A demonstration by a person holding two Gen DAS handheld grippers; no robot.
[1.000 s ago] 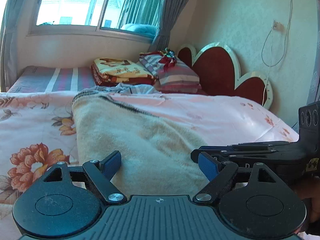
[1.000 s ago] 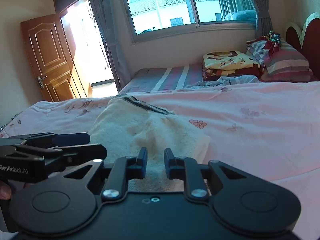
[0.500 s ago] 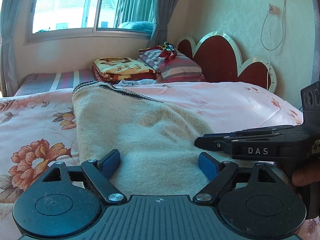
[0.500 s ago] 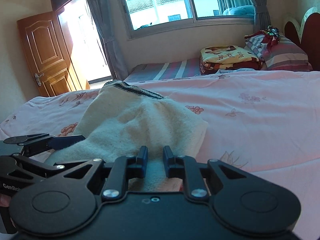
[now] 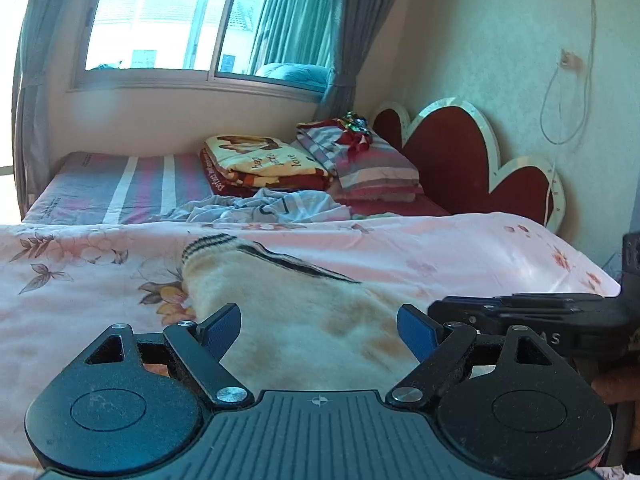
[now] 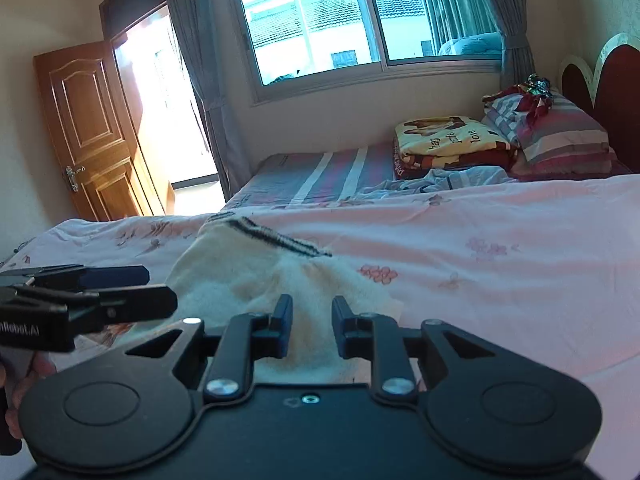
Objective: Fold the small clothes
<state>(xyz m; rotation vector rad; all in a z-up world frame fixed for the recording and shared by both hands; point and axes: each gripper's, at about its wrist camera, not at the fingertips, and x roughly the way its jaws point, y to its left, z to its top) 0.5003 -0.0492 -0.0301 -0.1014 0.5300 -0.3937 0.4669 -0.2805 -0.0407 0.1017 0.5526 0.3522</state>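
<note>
- Both my tools have lifted and drawn back since a moment ago, so more of the pink floral bedsheet (image 5: 460, 252) shows.
- The fluffy cream knitted garment with dark striped trim (image 5: 304, 320) lies flat on the near side of the bed, trim at the far end.
- My left gripper (image 5: 320, 330) hangs spread wide above its near edge, probably ready for a corner.
- My right gripper (image 6: 308, 326), to its right, has a narrow gap and pinches nothing.

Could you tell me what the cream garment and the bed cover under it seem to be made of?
The cream garment looks like a fuzzy, matte knit or fleece: its surface is nappy, with a dark ribbed striped band at the far edge. The pink floral bed cover seems a smooth, thin woven fabric, perhaps cotton or a blend: it lies flat with a faint sheen and printed flowers.
</note>
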